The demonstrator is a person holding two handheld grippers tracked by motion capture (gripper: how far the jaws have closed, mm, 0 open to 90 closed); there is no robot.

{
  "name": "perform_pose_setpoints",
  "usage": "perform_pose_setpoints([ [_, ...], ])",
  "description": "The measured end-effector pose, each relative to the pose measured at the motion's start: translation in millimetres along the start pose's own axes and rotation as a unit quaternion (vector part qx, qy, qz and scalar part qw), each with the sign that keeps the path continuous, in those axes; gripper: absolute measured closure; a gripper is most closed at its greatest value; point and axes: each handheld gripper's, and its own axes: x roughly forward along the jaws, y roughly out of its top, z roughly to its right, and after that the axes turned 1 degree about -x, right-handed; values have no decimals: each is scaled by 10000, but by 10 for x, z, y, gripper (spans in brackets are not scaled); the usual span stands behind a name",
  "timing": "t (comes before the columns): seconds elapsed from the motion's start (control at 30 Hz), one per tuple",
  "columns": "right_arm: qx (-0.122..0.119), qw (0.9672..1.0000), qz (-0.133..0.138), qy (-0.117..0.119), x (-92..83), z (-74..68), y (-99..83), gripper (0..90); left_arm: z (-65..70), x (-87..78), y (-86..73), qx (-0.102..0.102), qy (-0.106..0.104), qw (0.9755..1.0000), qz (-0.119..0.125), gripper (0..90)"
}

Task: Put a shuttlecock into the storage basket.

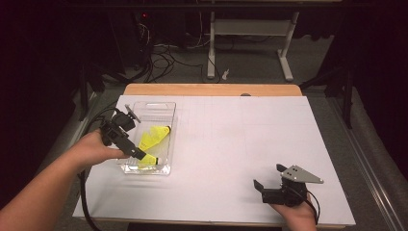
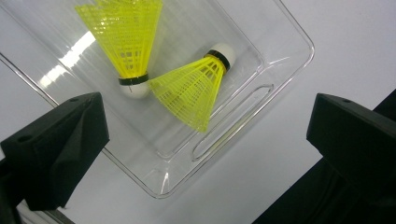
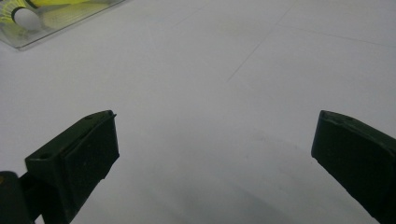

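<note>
Left claw tilts down over two shuttlecocks in the clear bin, jaws wide, gripping nothing.

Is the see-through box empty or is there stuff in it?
Not empty. The clear box holds two yellow shuttlecocks, both lying on their sides on its bottom.

A lab or test room is indicated. Beyond the left gripper and right gripper, a white-covered table is lit; past it, loose cables, a bench frame and dark surroundings are noted.
</note>
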Motion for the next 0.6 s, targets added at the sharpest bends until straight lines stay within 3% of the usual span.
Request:
perform_pose_setpoints([
  [0.27,3,10000,2,-6,-1,-1,-6,11,-32,55,-19,-144,-232,9993,263,2],
  [0.37,21,10000,5,-5,-8,0,-8,11,-93,71,-35,-360,-509,9966,544,4],
  [0.47,9,10000,-4,-8,-5,1,-10,11,-123,110,-94,-354,-645,9941,802,4],
  [0.6,-12,10000,-7,-2,2,-4,-9,11,-154,141,-186,-418,-904,9861,1328,2],
])
